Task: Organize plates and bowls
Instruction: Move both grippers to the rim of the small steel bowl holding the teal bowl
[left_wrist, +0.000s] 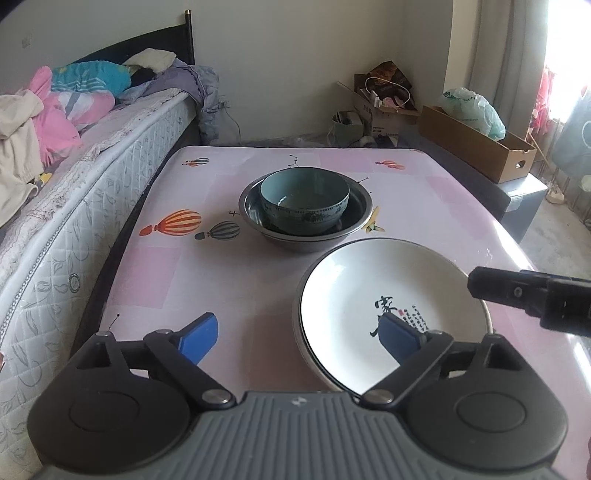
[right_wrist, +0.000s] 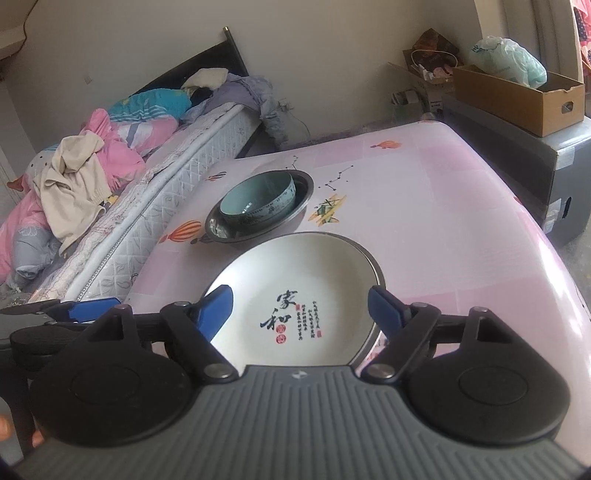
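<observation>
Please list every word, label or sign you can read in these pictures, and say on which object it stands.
"家和": large black brush characters inside the white plate.
Small columns of black writing and red seals beside them on the plate: too small to read.
Printing on the cardboard boxes by the wall: blurred, unreadable.
Small logo on each tool's grey body: not legible.

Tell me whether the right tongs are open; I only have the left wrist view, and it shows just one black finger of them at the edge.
Observer: Yes. The right tongs stand open, blue pads wide apart over the white plate, gripping nothing.
Operator: Does the plate's print continue where my view is blocked?
Observer: Yes, a second large black character sits below the first.
Operator: Is any part of the person visible?
Observer: Fingertips show at the lower left edge of the right wrist view.
</observation>
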